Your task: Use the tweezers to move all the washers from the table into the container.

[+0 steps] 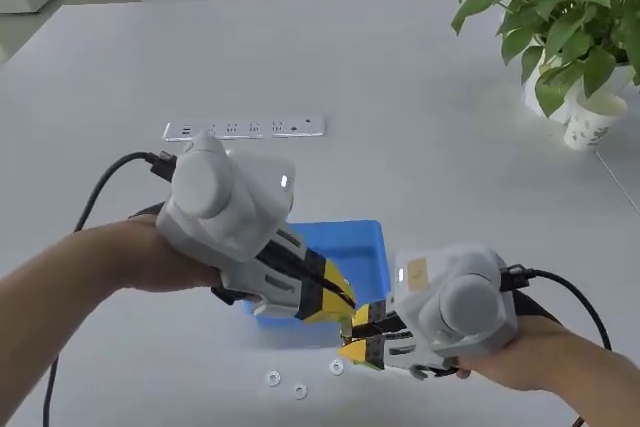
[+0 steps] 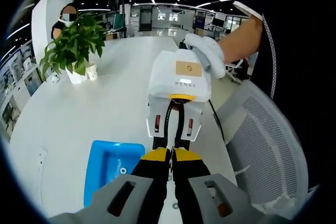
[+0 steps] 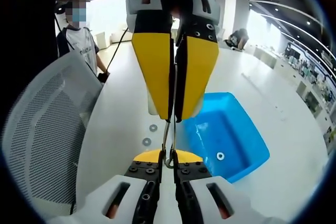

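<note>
My left gripper (image 1: pixel 345 299) and my right gripper (image 1: pixel 352 339) meet tip to tip above the near edge of the blue container (image 1: pixel 352 247). The thin metal tweezers (image 3: pixel 169 134) run from the left gripper's (image 3: pixel 174 115) shut yellow jaws down into my right gripper's (image 3: pixel 168 159) shut jaws. In the left gripper view my own jaws (image 2: pixel 171 153) point at the right gripper (image 2: pixel 175 129). Three washers (image 1: pixel 273 378) lie on the table before the container. Two washers (image 3: pixel 153 128) show beside the container (image 3: pixel 233 129), and one washer (image 3: pixel 220 156) lies inside it.
A white power strip (image 1: pixel 245 129) lies beyond the container. A potted plant (image 1: pixel 560 17) and a paper cup (image 1: pixel 590 123) stand at the far right. A mesh chair (image 3: pixel 47 124) is at the table's near side. A person stands behind it.
</note>
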A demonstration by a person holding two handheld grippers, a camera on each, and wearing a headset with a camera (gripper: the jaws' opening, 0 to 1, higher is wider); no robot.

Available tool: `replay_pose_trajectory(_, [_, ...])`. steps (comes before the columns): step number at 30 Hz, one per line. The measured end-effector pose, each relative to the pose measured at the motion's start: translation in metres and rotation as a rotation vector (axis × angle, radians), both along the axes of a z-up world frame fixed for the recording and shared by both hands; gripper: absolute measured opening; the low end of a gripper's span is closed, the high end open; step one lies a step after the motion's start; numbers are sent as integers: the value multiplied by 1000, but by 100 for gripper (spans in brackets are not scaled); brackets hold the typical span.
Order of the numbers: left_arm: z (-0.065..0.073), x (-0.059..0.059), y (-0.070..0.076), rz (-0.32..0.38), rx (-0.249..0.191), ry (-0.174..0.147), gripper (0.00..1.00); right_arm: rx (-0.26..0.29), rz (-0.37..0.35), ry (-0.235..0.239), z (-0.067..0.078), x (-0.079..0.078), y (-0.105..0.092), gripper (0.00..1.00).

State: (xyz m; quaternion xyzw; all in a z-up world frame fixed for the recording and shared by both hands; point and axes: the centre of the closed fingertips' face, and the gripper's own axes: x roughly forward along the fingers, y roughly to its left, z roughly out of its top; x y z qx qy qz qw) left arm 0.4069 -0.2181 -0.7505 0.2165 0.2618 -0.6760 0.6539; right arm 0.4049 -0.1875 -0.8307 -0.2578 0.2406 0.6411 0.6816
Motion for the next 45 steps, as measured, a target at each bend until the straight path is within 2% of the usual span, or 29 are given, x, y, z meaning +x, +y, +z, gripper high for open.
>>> replay_pose_trajectory(11, [13, 13, 4, 5, 1, -20, 5, 5, 4, -24, 14, 16, 5, 9])
replay_pose_trajectory(21, [20, 34, 10, 16, 8, -39, 5, 11, 10, -40, 20, 37, 11, 9])
replay_pose_trajectory(30, [13, 52, 11, 19, 20, -48, 5, 11, 8, -44, 13, 56, 12, 9])
replay_pose_trajectory(45, [-7, 70, 11, 21, 35, -49, 5, -5, 3, -15, -8, 74, 12, 10])
